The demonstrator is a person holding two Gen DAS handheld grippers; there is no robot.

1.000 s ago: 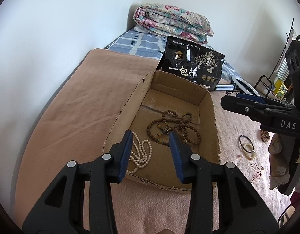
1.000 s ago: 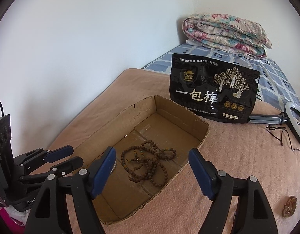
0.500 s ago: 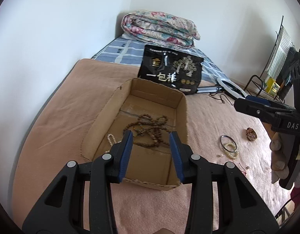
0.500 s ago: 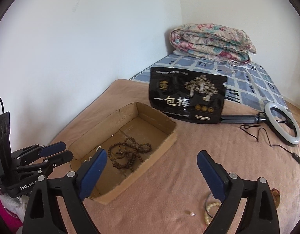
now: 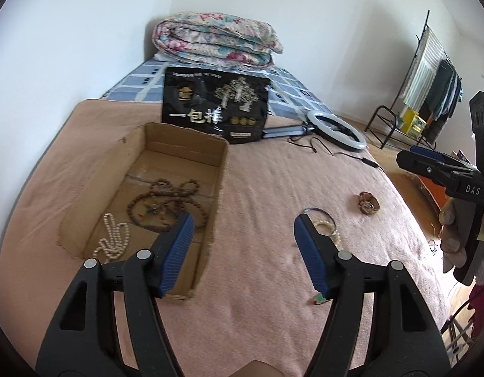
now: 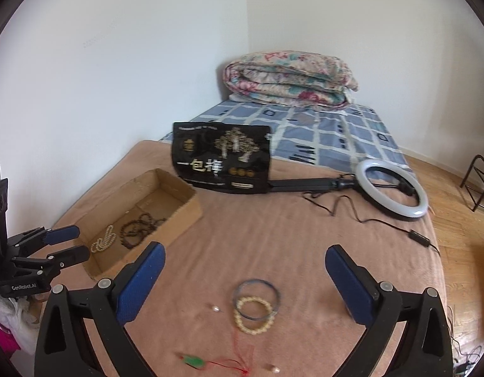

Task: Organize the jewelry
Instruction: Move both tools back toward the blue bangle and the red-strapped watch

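Bed blanket point(image 6: 273, 235) with jewelry partly sorted into the cardboard box point(image 6: 182, 216).
Both tongs, left tongs point(image 5: 242, 245) and right tongs point(image 6: 245, 270), were spread empty, their jaws just opened; the bead bracelet point(image 6: 254, 314) outside the box was judged next to be grasped.

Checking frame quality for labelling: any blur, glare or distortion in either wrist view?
Left wrist view: strong fisheye bending, dark corners, cardboard box sharp. Right wrist view: motion softness on the bead bracelet and green pendant; even daylight, no glare.
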